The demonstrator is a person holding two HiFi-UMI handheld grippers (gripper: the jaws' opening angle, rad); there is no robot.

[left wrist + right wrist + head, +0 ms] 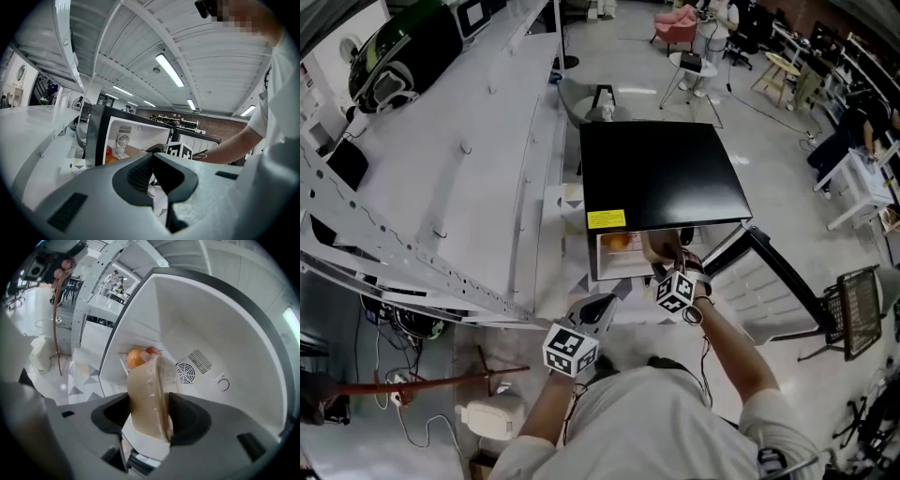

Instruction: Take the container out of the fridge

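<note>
**Beige round plastic container (146,394) with a clear lid, clamped edge-up between the right gripper's (664,265) jaws**
It was inside the open, white-lined black mini fridge (661,173), near its front. A round orange fruit (135,357) and a red one (152,350) lay behind it. The left gripper (598,310) hung outside below the opening, jaws pressed together.

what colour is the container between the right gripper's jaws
The container is beige with a clear side; best in the right gripper view.
</note>
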